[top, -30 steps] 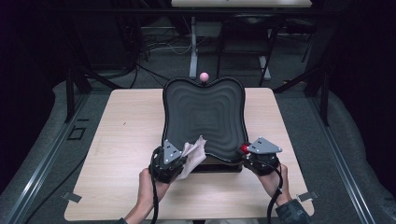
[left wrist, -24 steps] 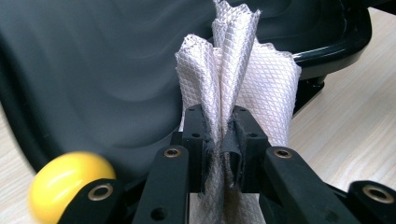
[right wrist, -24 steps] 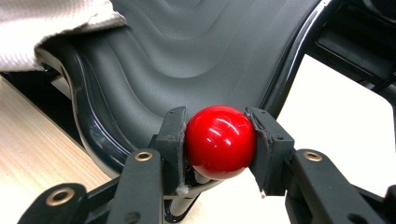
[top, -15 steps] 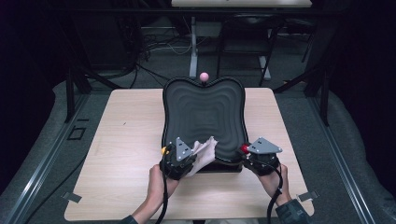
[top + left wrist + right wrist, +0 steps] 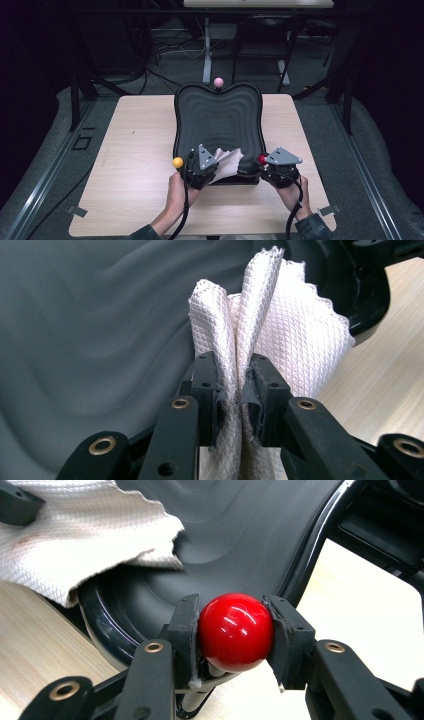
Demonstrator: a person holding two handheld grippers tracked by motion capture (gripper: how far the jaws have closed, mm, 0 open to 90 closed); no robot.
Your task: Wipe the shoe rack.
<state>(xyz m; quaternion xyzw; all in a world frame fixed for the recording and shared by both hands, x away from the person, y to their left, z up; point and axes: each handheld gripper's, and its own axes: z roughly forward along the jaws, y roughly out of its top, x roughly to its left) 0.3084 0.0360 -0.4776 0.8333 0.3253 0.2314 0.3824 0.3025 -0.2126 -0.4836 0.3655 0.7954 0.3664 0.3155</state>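
The black tray point(image 5: 218, 117) fills the counter's point(image 5: 135, 150) middle from far edge almost to the near edge; bare wood lies open along both side edges and near corners.

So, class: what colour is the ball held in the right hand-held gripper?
Glossy red ball; clearest in the right gripper view.

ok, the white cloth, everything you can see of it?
The white cloth is a woven, diamond-textured fabric with a zigzag-cut edge, bunched into upright folds. The left gripper has its jaws shut on it. It lies over the near edge of the black rippled tray, reaching toward the table.
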